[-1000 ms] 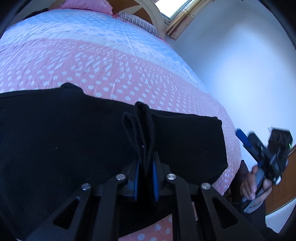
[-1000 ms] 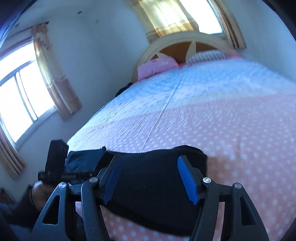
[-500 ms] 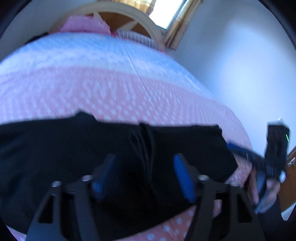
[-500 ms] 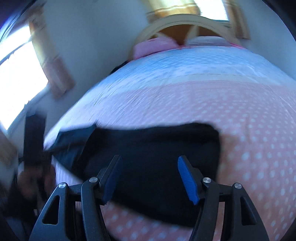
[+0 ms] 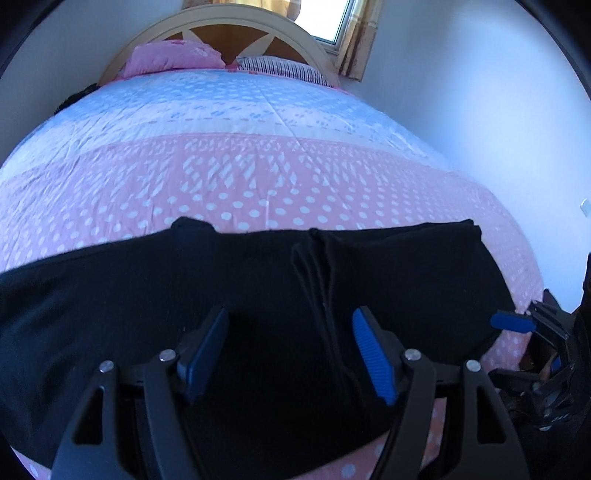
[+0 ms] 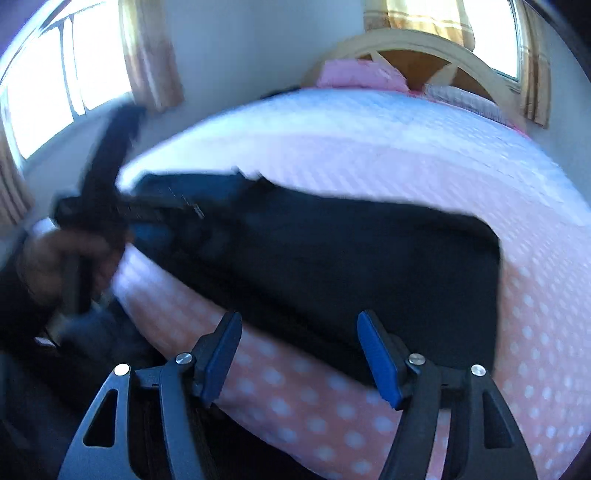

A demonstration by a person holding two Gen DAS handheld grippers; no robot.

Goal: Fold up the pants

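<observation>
Black pants (image 5: pixel 147 302) lie flat across the foot end of a bed, their right end squared off near the bed's right corner. A raised pinched ridge (image 5: pixel 317 273) runs down the cloth. My left gripper (image 5: pixel 291 350) hovers open just over the pants with that ridge between its blue pads, not touching it. In the right wrist view the same pants (image 6: pixel 351 258) spread along the near edge of the bed, and my right gripper (image 6: pixel 299 358) stands open above the bed's edge, holding nothing. The other gripper (image 6: pixel 103 192) and a hand (image 6: pixel 55 258) appear blurred at left.
The bed carries a pink dotted and pale blue quilt (image 5: pixel 240 166), with pillows (image 5: pixel 173 59) and a curved wooden headboard (image 5: pixel 229 26) at the far end. White wall (image 5: pixel 498 110) stands on the right. Curtained windows (image 6: pixel 55 92) are on the left.
My left gripper let go of the pinched fold of the pants and opened, then drew back a little. The right gripper stayed open and swung left along the bed's edge.
</observation>
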